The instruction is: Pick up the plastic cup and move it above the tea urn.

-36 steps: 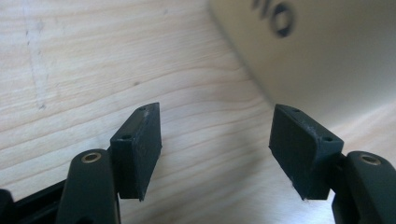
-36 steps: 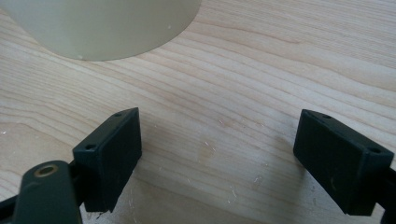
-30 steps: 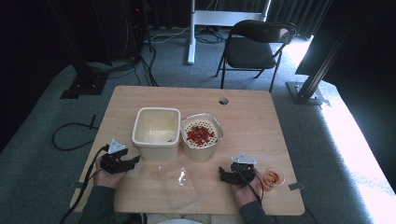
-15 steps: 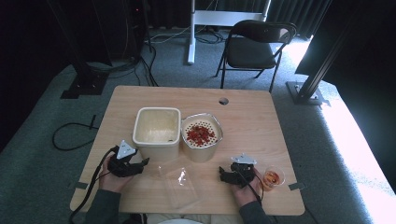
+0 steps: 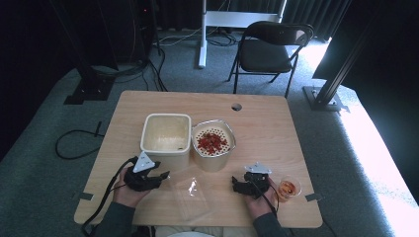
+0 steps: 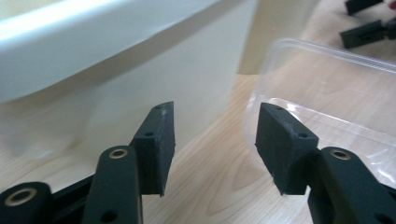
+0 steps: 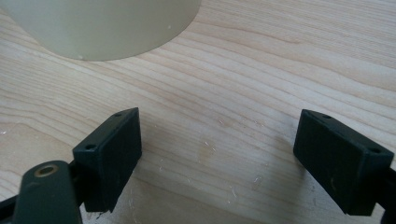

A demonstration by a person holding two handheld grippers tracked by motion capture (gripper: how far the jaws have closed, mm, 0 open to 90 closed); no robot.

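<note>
My left gripper (image 5: 162,177) (image 6: 215,140) is near the front left of the table, just in front of the white square tub (image 5: 165,133) (image 6: 93,60). Its jaws are open and have just been closing, with only bare wood between them. A clear plastic tray (image 5: 190,195) (image 6: 327,88) lies just ahead, its near corner beside the right-hand jaw and apart from the pads. My right gripper (image 5: 235,183) (image 7: 217,154) rests open over bare wood in front of the round pot (image 5: 213,157) (image 7: 102,28). That pot holds a strainer of red pieces (image 5: 212,141).
A small clear cup with orange contents (image 5: 289,188) stands right of the right hand. The wooden table (image 5: 262,128) has a cable hole (image 5: 236,106) at the back. A folding chair (image 5: 269,49) stands beyond it. Cables trail off the table's front left corner.
My left hand has moved right along the front of the white tub, up to the clear tray. The right hand has stayed where it was.
</note>
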